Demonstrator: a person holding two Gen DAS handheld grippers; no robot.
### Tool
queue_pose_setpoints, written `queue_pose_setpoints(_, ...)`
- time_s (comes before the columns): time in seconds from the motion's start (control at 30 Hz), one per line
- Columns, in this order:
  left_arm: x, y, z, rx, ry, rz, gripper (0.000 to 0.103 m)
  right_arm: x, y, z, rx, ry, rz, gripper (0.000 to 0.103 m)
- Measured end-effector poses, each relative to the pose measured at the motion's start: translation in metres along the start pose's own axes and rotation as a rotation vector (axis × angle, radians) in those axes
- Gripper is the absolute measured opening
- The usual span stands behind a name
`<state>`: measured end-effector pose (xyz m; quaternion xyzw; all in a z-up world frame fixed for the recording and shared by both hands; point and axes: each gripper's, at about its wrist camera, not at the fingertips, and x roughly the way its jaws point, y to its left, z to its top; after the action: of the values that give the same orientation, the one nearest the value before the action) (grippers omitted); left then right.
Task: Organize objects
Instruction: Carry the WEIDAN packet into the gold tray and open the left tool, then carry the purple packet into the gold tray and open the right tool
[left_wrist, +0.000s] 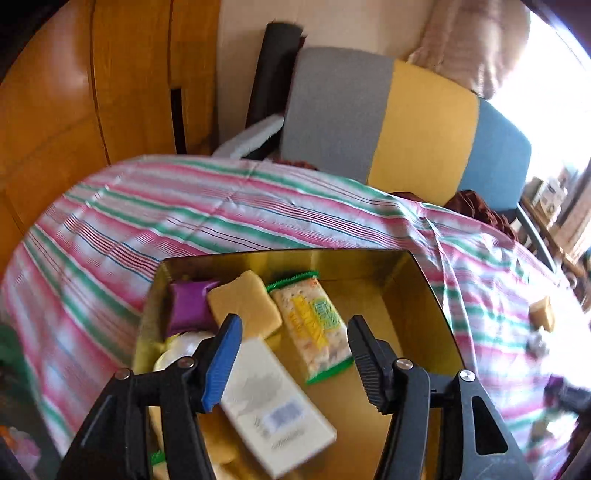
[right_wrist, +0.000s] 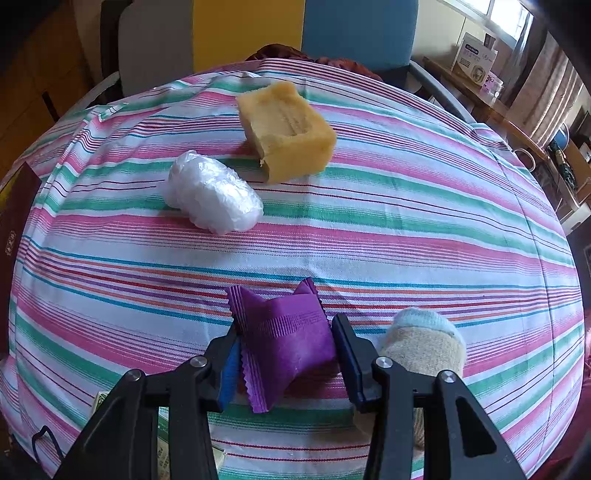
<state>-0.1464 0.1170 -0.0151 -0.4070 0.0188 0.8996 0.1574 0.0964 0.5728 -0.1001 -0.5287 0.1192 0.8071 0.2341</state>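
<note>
Since the small purple crimped-edge foil sachet (right_wrist: 286, 339) sits pinched between the fingers of the right gripper (right_wrist: 284, 354), it is the thing in hand, low over the pink, green and white striped cloth-covered surface (right_wrist: 369, 236). It looks light and puffy, a soft pillow of slick film that will dent instead of resisting; the plump middle, where the fingers now press from either side, seems the safer hold, since the serrated end seals would likely fold or slip. No writing can be read on it.

Farther off on the cloth lie a white crinkled plastic-wrapped bundle (right_wrist: 212, 192), probably soft and slippery, and a tan block with a stamped recess (right_wrist: 286, 131), seemingly stiff and heavier; its embossed mark is too faint to read. A beige and pale blue knitted roll (right_wrist: 424, 343) rests just beside the right finger.

Over the gold-lined rectangular box (left_wrist: 424, 288), the left gripper (left_wrist: 293, 360) hangs with its fingers spread wide and holding nothing. Inside lie another purple sachet (left_wrist: 188, 306), a flat tan slab (left_wrist: 243, 306), a green-edged clear cracker packet (left_wrist: 314, 325) with yellow lettering too smeared to read, and a white flat carton (left_wrist: 273, 402) whose print is blurred.
</note>
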Motion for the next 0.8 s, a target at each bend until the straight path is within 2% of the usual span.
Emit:
queue_pose_setpoints(0.17,-0.032,-0.002,-0.030,0.050,-0.050,0.007,0.062,-0.006,0.000,-0.001,0.049,0.010,0.007,0.046)
queue_pose_setpoints(0.33,-0.048,-0.001,-0.047,0.060,-0.073,0.009,0.064,-0.043,0.019,0.003,0.091,-0.075,0.078,0.046)
queue_pose_setpoints(0.47,-0.055,0.003,-0.055,0.045,-0.077,0.007,0.064,-0.076,0.067,0.009,0.024,-0.135,0.173,0.046)
queue_pose_setpoints(0.6,-0.060,0.008,-0.062,0.041,-0.084,0.010,0.064,-0.095,0.132,0.014,-0.074,-0.149,0.290,0.046)
queue_pose_setpoints(0.8,-0.068,0.017,-0.069,0.045,-0.096,0.017,0.066,-0.099,0.224,0.017,-0.182,-0.088,0.479,0.046)
